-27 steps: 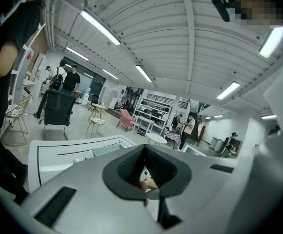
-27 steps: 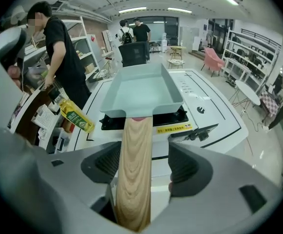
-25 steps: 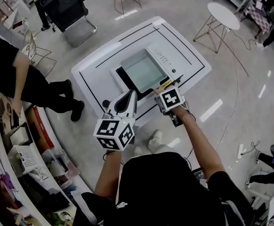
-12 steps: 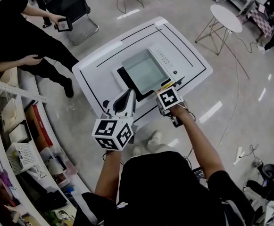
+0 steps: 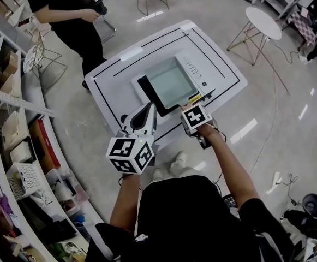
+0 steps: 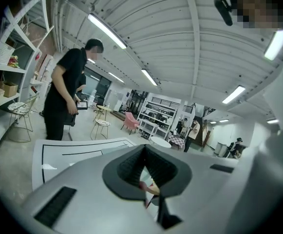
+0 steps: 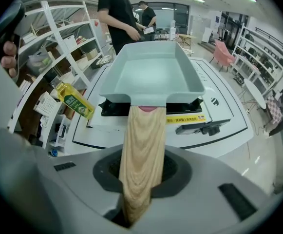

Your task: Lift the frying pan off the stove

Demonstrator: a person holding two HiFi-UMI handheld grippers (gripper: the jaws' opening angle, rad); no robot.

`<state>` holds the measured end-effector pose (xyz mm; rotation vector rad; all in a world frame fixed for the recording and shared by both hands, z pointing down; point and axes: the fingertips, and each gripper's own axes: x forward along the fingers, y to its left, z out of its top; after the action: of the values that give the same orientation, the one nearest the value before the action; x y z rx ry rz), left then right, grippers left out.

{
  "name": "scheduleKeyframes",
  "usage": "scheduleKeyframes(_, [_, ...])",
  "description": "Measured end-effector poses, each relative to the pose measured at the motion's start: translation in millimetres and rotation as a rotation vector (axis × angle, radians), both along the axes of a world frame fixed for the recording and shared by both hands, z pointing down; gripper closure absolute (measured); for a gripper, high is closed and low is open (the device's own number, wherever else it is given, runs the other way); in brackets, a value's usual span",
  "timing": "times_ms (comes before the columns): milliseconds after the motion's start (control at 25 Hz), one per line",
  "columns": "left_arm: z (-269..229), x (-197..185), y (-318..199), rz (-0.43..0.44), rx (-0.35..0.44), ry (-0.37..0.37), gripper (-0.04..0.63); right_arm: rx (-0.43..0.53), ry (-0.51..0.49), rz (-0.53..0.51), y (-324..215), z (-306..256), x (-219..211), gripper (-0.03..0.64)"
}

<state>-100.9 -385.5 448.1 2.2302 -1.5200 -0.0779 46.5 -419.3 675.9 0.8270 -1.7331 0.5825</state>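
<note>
The right gripper (image 7: 140, 179) has just been closing and is clamping the pan's (image 7: 151, 74) handle (image 7: 142, 145), ready for lifting. The pan is sitting on the stove (image 7: 182, 107). The left gripper (image 6: 148, 189), jaws together and empty, is hovering alongside.

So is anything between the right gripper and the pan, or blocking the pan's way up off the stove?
Nothing visible does. The right gripper has just been closing its jaws on the wooden handle, and nothing sits over the pan on the stove.
</note>
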Motion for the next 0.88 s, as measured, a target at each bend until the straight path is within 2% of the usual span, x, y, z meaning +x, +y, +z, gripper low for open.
scheduleKeyframes(80, [0.8, -1.1, 1.5, -0.001, -0.003, 0.000, 0.585, -0.005, -0.022, 0.010, 3.2, -4.2, -4.7, 0.555])
scheduleKeyframes(200, [2.0, 0.2, 2.3, 0.003, -0.007, -0.003, 0.585, -0.019, -0.151, 0.006, 7.1, -2.8, -27.4, 0.558])
scheduleKeyframes(280, [1.9, 0.2, 2.4, 0.004, -0.007, -0.007, 0.584, -0.025, -0.196, 0.013, 7.8, 2.0, -32.0, 0.558])
scheduleKeyframes(400, [0.5, -2.3, 2.8, 0.001, -0.004, -0.014, 0.584, -0.012, -0.206, 0.030, 8.8, -6.1, -31.0, 0.558])
scheduleKeyframes(560, [0.1, -5.7, 4.4, 0.000, -0.003, -0.021, 0.584, -0.001, -0.146, 0.070, 11.7, -20.3, -18.5, 0.558])
scheduleKeyframes(680, [-1.7, -7.3, 8.8, 0.008, 0.003, -0.027, 0.585, 0.028, -0.214, 0.070, 11.0, -33.2, -31.1, 0.558])
scheduleKeyframes(880, [-6.8, -10.6, 20.5, 0.036, 0.014, -0.037, 0.584, 0.104, -0.219, 0.098, 11.8, -58.4, -31.1, 0.558])
